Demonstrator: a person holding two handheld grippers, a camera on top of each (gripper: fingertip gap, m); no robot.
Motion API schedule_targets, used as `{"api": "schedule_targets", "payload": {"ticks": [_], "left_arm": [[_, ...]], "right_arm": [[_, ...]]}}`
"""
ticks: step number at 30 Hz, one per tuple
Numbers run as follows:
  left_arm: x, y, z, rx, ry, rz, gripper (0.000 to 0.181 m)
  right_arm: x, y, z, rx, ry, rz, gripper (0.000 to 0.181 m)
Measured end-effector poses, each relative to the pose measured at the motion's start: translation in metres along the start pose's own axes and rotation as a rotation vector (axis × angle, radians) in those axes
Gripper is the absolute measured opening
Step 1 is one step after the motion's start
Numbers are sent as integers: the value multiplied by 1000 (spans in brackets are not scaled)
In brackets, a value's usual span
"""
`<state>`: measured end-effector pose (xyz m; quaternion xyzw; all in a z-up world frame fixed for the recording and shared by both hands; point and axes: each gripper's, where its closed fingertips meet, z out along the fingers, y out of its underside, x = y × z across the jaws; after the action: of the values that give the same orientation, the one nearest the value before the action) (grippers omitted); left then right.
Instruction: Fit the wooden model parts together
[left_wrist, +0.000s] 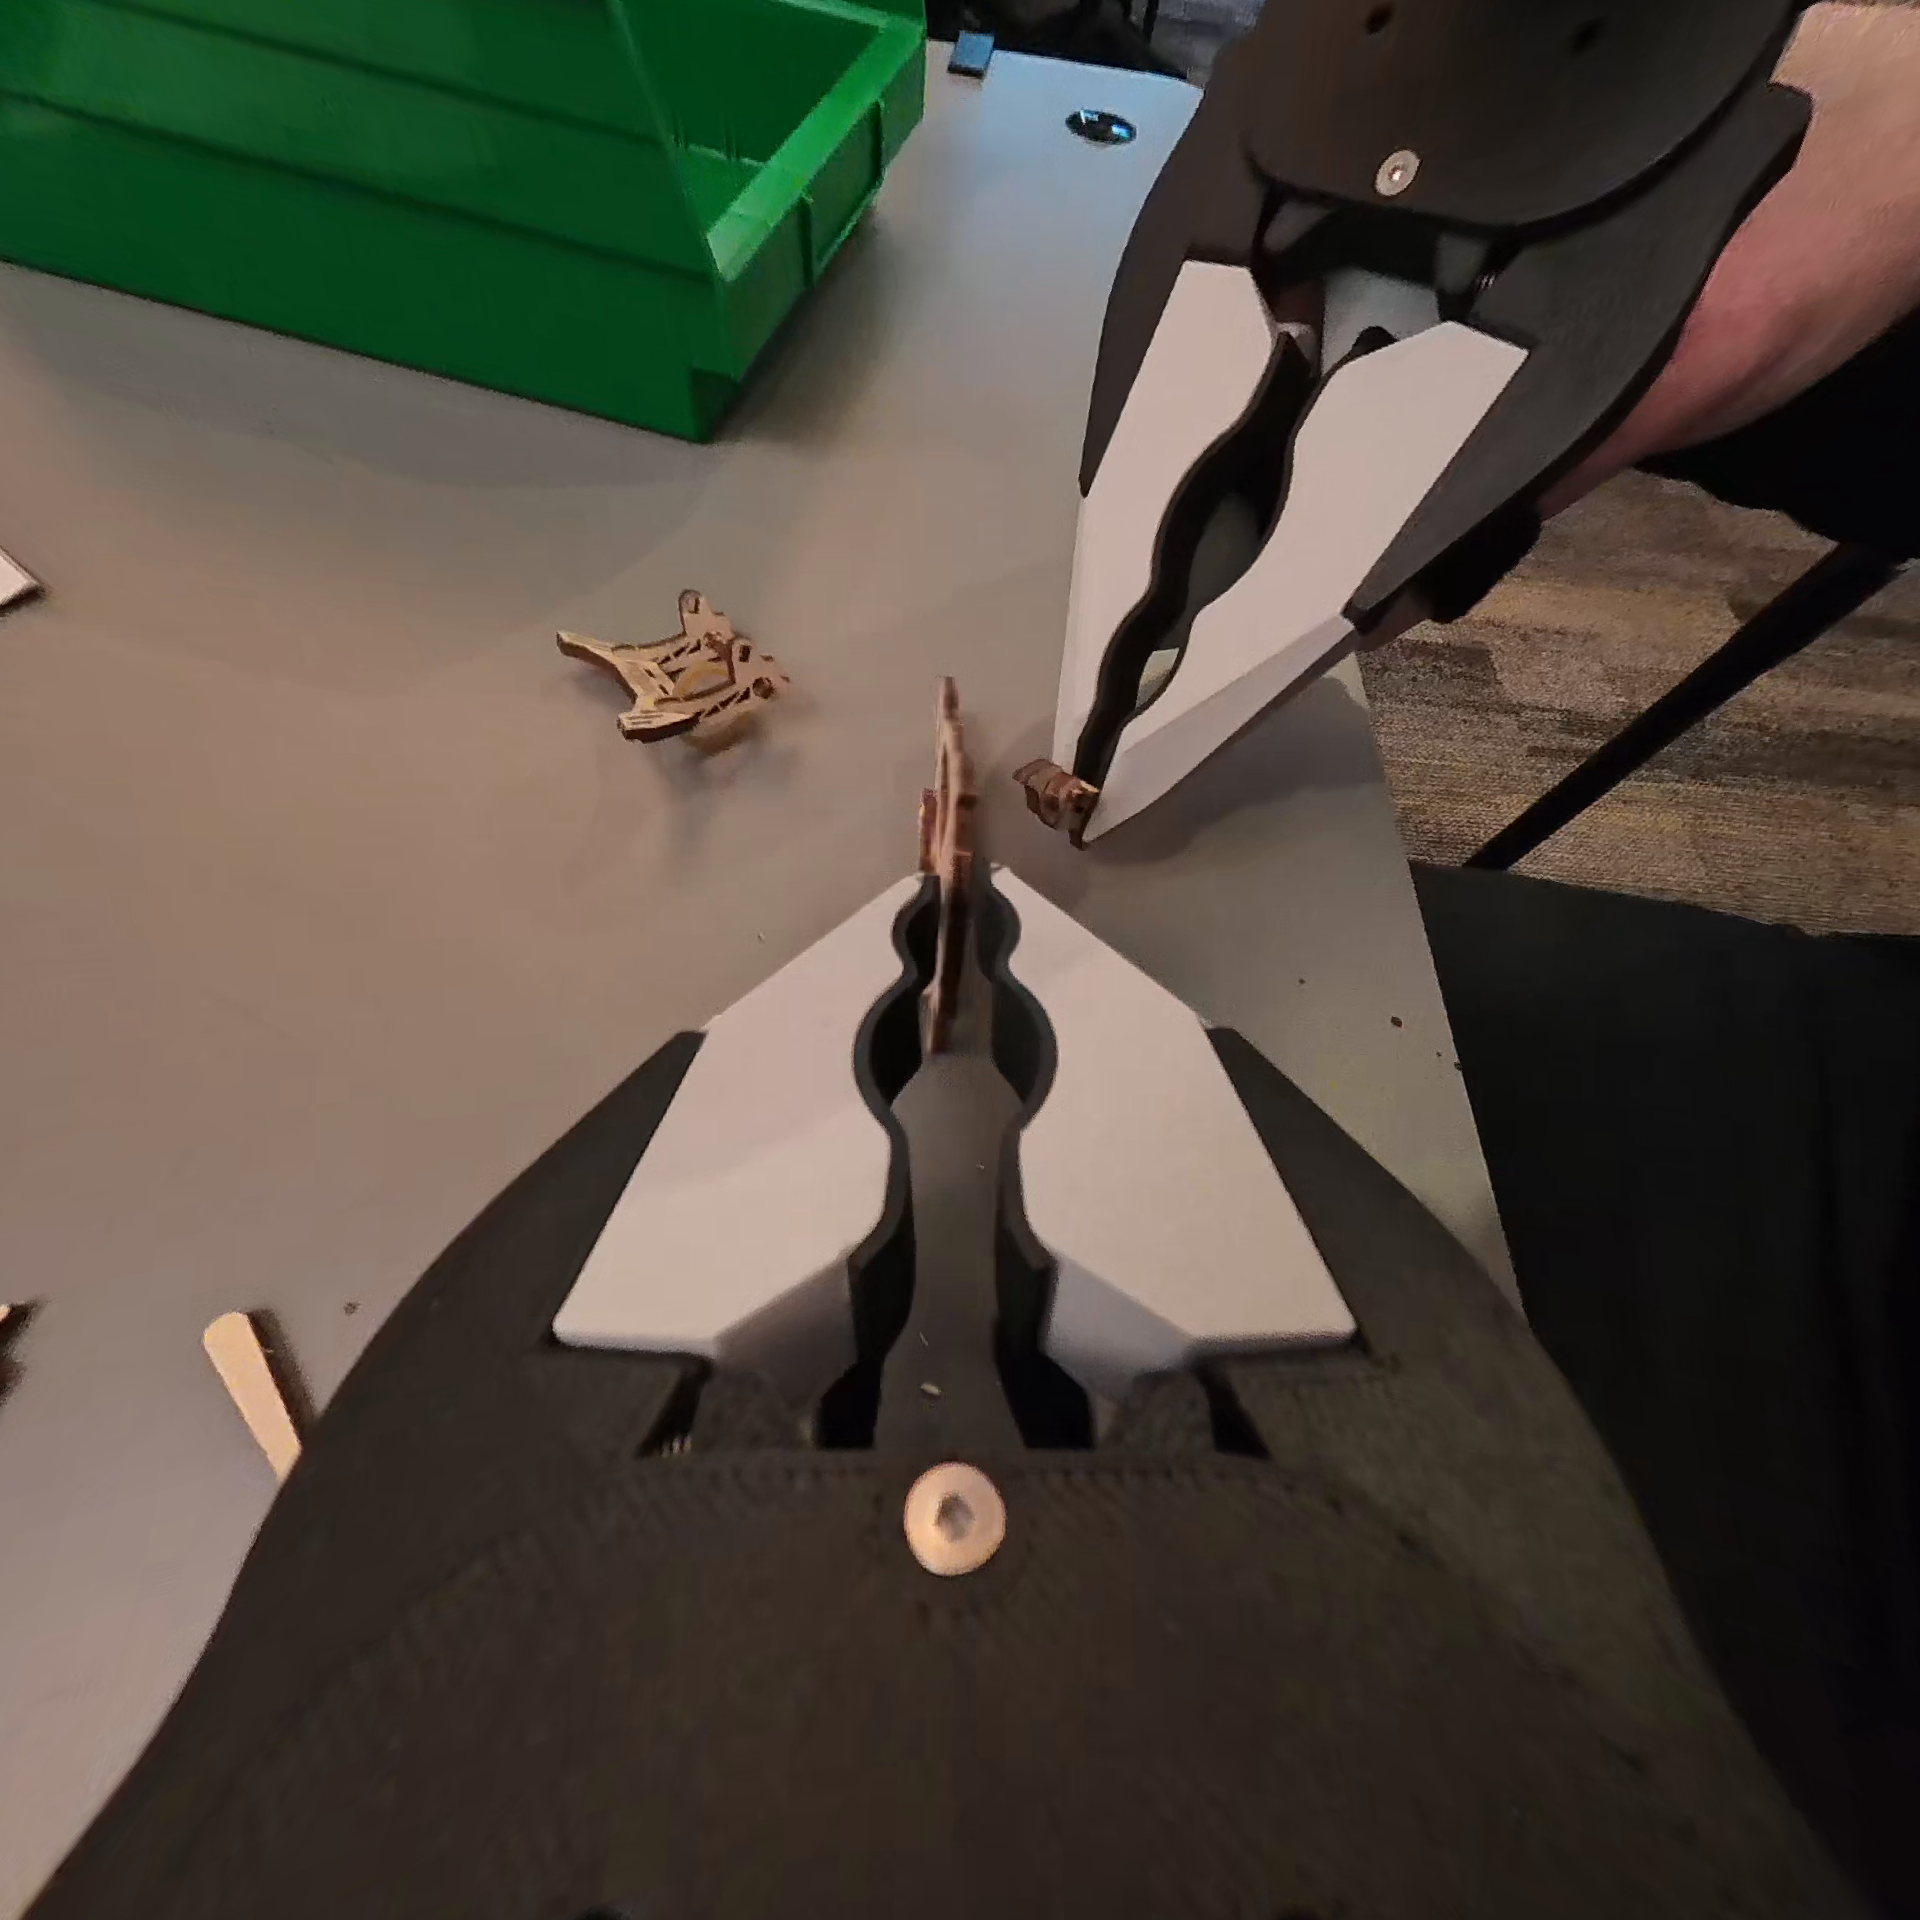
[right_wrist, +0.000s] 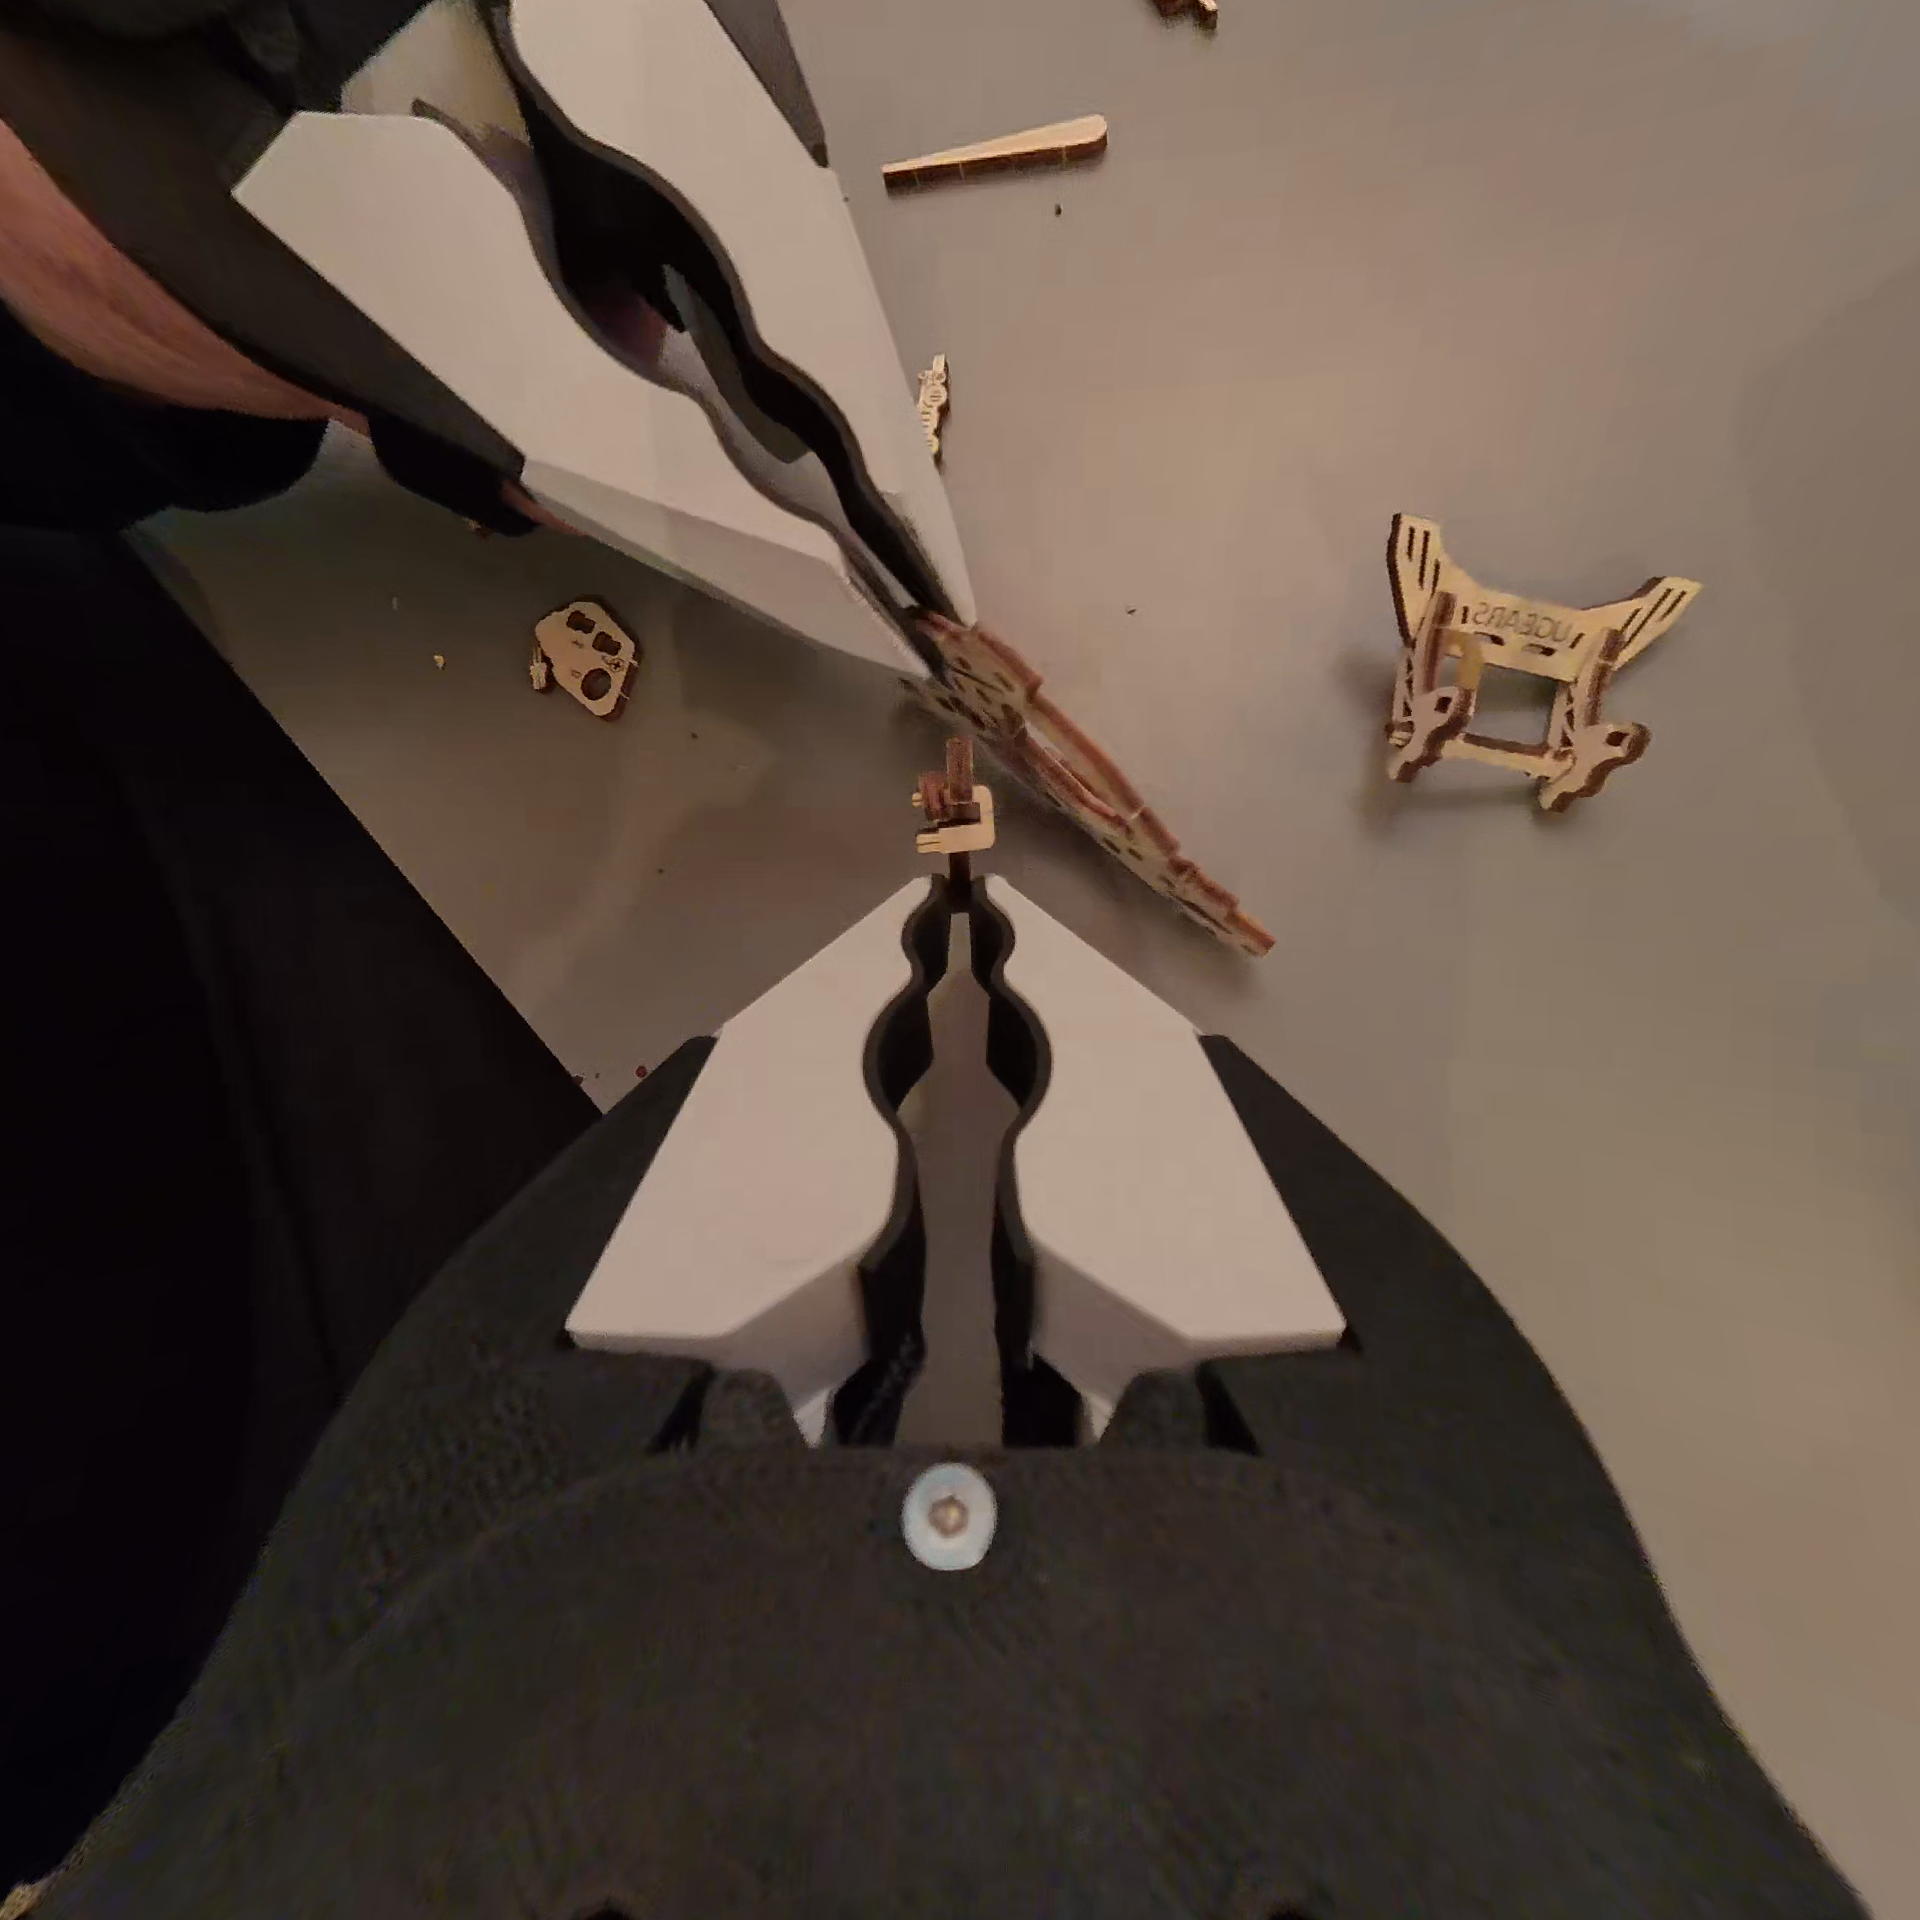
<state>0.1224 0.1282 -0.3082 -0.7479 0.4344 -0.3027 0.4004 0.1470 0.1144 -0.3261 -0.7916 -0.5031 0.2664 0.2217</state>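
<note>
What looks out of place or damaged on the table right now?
Nothing looks damaged. Loose wooden pieces lie scattered: a frame piece, a small plate near the table edge, a tapered stick. Small crumbs dot the surface.

Parts (right_wrist: 1091, 800) laser-cut pale wood, dark scorched edges. Counter (left_wrist: 312, 935) smooth matt grey. Bin (left_wrist: 468, 208) glossy green plastic. Gripper bodies rough matt black print, smooth grey fingers (left_wrist: 790, 1143), metal screw (left_wrist: 954, 1519).

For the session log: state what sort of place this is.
Probably an office or lab workbench: a smooth grey tabletop with a cable grommet, a green plastic parts bin, and patterned carpet beside it. Laser-cut wooden model parts lie scattered about.
</note>
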Motion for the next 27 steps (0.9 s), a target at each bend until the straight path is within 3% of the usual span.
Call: {"api": "schedule_targets", "payload": {"ticks": [5, 11, 15, 17, 23, 27], "left_arm": [[-1, 7, 2, -44, 23, -23, 4], [-2, 10, 3, -66, 18, -22, 24], [-1, -3, -7, -19, -44, 13, 37], [4, -9, -16, -6, -84, 69, 33], [41, -14, -17, -30, -17, 15, 28], [51, -11, -15, -43, 8, 78, 26]], "right_arm": [[1, 3, 2, -39, 14, 3, 0], [0, 4, 5, -61, 11, 16, 0], [-5, 5, 2, -50, -6, 15, 0], [-10, 7, 0, -47, -13, -3, 0], [-26, 0, -11, -37, 19, -189, 0], [-40, -5, -16, -44, 16, -276, 0]]}}
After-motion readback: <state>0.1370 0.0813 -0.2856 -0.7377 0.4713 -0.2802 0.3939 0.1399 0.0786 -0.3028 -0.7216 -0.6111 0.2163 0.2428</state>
